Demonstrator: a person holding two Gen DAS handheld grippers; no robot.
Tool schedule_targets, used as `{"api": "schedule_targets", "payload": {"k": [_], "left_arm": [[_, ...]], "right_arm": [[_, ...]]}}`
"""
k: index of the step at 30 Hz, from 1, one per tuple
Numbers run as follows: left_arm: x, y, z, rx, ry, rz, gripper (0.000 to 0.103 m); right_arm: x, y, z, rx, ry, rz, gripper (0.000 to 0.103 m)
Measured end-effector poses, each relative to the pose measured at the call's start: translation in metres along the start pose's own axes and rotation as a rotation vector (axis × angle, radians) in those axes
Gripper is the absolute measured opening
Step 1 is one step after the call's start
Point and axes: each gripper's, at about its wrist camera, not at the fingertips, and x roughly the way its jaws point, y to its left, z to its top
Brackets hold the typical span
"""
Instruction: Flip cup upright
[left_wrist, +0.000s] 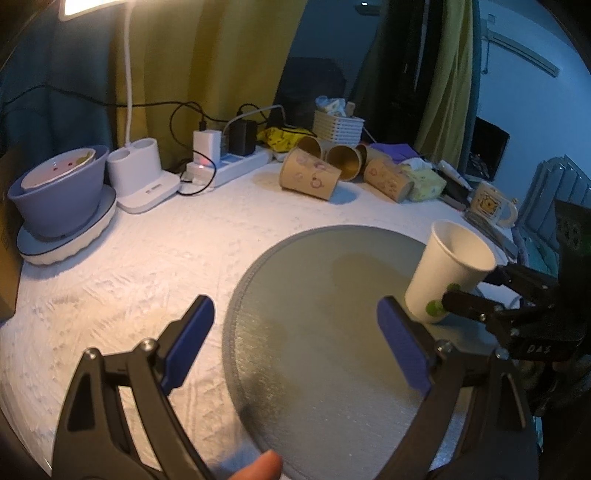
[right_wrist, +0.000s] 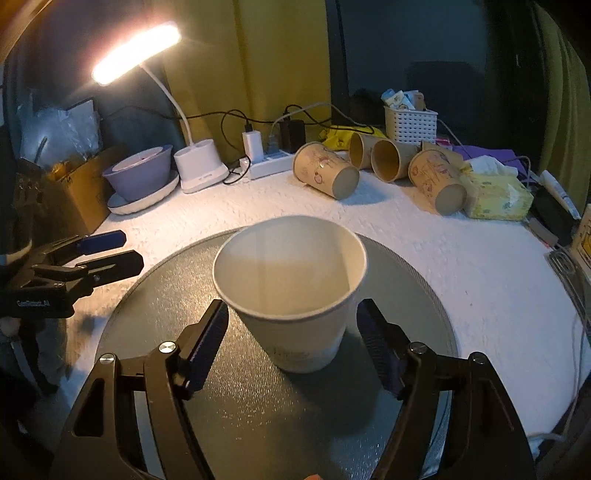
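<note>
A white paper cup (right_wrist: 291, 291) stands mouth up on the round grey mat (right_wrist: 240, 406). My right gripper (right_wrist: 291, 343) is open, with one finger on each side of the cup's lower part and a gap on both sides. In the left wrist view the cup (left_wrist: 447, 273) stands at the mat's (left_wrist: 314, 332) right edge, with the right gripper (left_wrist: 476, 295) around its base. My left gripper (left_wrist: 295, 343) is open and empty, over the mat's left part, well left of the cup. It also shows at the left of the right wrist view (right_wrist: 110, 251).
Several brown paper cups (right_wrist: 328, 173) lie on their sides at the back of the white table. Behind them stand a white basket (right_wrist: 410, 125), a power strip (right_wrist: 269, 162), a lamp base (right_wrist: 201, 166) and a purple bowl (right_wrist: 140, 177). A tissue pack (right_wrist: 498, 195) lies at the right.
</note>
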Motion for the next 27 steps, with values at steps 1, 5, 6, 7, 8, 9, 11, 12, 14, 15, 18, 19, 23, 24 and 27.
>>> {"api": "schedule_targets", "payload": {"k": [1, 5, 6, 7, 8, 9, 11, 12, 14, 15, 18, 19, 23, 24, 27], "left_arm": [[-0.001, -0.003, -0.001, 0.006, 0.000, -0.008, 0.091], [-0.008, -0.015, -0.002, 0.040, -0.015, -0.022, 0.091], [-0.010, -0.018, -0.003, 0.048, -0.022, -0.025, 0.091], [-0.013, -0.021, -0.003, 0.055, -0.031, -0.026, 0.091], [-0.016, -0.023, -0.003, 0.058, -0.040, -0.024, 0.091], [-0.021, -0.026, -0.003, 0.061, -0.056, -0.021, 0.091], [-0.029, -0.029, -0.002, 0.069, -0.089, -0.012, 0.091], [-0.035, -0.033, -0.002, 0.080, -0.114, -0.003, 0.091], [-0.042, -0.038, -0.002, 0.102, -0.146, 0.000, 0.091], [-0.045, -0.040, -0.002, 0.112, -0.160, -0.002, 0.091], [-0.053, -0.049, -0.004, 0.143, -0.192, -0.019, 0.091], [-0.054, -0.052, -0.005, 0.154, -0.199, -0.021, 0.091], [-0.064, -0.066, -0.008, 0.214, -0.253, -0.005, 0.091], [-0.066, -0.067, -0.009, 0.220, -0.266, -0.002, 0.091], [-0.080, -0.067, -0.010, 0.205, -0.330, -0.011, 0.091]], "right_arm": [[0.000, 0.001, -0.001, -0.001, 0.005, -0.012, 0.075], [-0.010, 0.004, -0.006, -0.001, 0.005, -0.060, 0.075], [-0.013, 0.004, -0.007, 0.002, 0.004, -0.066, 0.075], [-0.018, 0.005, -0.009, 0.008, 0.001, -0.077, 0.075], [-0.021, 0.006, -0.010, 0.013, -0.001, -0.088, 0.075], [-0.025, 0.006, -0.012, 0.023, -0.005, -0.104, 0.075], [-0.034, 0.006, -0.017, 0.052, -0.011, -0.137, 0.075], [-0.038, 0.006, -0.019, 0.064, -0.012, -0.147, 0.075], [-0.046, 0.007, -0.023, 0.086, -0.011, -0.161, 0.075], [-0.050, 0.007, -0.025, 0.094, -0.013, -0.167, 0.075], [-0.063, 0.008, -0.030, 0.122, -0.021, -0.183, 0.075], [-0.068, 0.009, -0.032, 0.129, -0.024, -0.188, 0.075], [-0.086, 0.014, -0.038, 0.145, -0.050, -0.215, 0.075], [-0.091, 0.015, -0.038, 0.146, -0.060, -0.222, 0.075], [-0.104, 0.017, -0.038, 0.149, -0.085, -0.240, 0.075]]}}
